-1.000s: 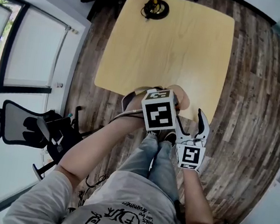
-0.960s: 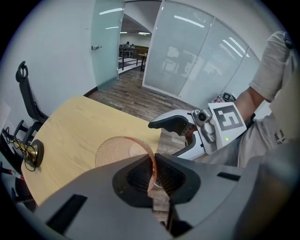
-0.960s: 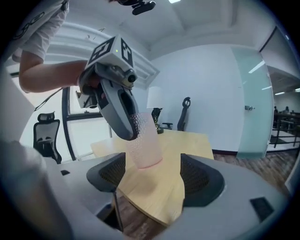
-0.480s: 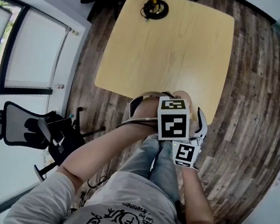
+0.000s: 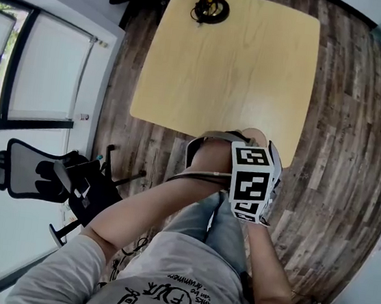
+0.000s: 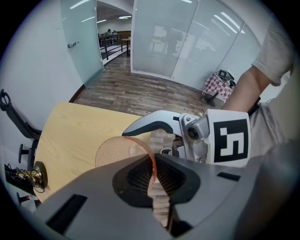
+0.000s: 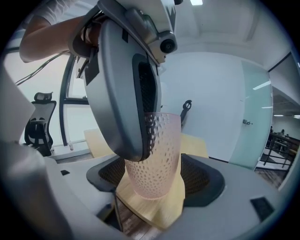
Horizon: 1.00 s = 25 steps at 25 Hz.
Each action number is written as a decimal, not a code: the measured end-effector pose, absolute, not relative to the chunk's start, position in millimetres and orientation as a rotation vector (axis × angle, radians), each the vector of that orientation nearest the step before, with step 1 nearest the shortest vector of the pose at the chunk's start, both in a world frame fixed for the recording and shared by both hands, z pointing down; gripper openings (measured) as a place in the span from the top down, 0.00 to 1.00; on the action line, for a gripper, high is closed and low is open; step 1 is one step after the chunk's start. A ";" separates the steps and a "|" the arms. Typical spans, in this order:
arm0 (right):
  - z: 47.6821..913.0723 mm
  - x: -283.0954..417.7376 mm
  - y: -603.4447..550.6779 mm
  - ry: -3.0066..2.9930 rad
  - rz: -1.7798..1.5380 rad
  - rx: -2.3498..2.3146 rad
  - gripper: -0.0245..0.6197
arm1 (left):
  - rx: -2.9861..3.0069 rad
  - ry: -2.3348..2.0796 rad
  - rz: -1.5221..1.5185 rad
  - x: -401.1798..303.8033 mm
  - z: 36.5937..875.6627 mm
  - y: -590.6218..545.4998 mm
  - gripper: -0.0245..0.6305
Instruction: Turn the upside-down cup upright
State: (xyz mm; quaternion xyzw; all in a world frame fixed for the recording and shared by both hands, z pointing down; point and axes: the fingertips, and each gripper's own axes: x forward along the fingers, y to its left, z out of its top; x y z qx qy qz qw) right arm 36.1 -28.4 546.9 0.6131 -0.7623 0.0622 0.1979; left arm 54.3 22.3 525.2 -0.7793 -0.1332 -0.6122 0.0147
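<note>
In the right gripper view a pink, dimpled, see-through cup (image 7: 154, 154) stands mouth up between the pads of my right gripper (image 7: 154, 187), which press its lower sides. It hangs over the near corner of the pale wooden table (image 7: 154, 213). My left gripper (image 6: 152, 164) points steeply down and is shut on the cup's thin rim, which bends between its jaws. One of its fingers (image 7: 126, 93) covers the cup's left side. In the head view the left gripper (image 5: 249, 176) sits over the right gripper (image 5: 274, 186) at the table's (image 5: 222, 62) near right corner, and the cup is hidden.
A black round base with a cable (image 5: 211, 9) sits at the table's far edge. A black office chair (image 5: 43, 171) stands by the windows at the left. Wood-plank floor surrounds the table, and a checkered bag (image 6: 220, 86) lies on it.
My left gripper's marker cube has slid to the right and a little toward me, and it now covers most of the right gripper. The right gripper has stayed nearly in place.
</note>
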 end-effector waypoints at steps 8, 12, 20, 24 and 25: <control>550.8 38.2 -31.3 -2.109 0.178 1.732 0.43 | -2.375 -0.441 -1.917 57.6 528.9 29.2 0.93; 552.5 39.3 -33.0 -2.110 0.184 1.736 0.43 | -2.361 -0.434 -1.921 58.0 531.3 28.4 0.93; 559.3 38.0 -36.1 -2.121 0.218 1.716 0.43 | -2.321 -0.435 -1.893 58.2 537.2 25.6 0.93; 562.5 38.8 -37.2 -2.132 0.232 1.715 0.43 | -2.323 -0.414 -1.839 60.4 536.8 21.8 0.92; 563.0 39.2 -37.6 -2.133 0.236 1.716 0.43 | -2.324 -0.402 -1.822 61.0 536.4 20.8 0.91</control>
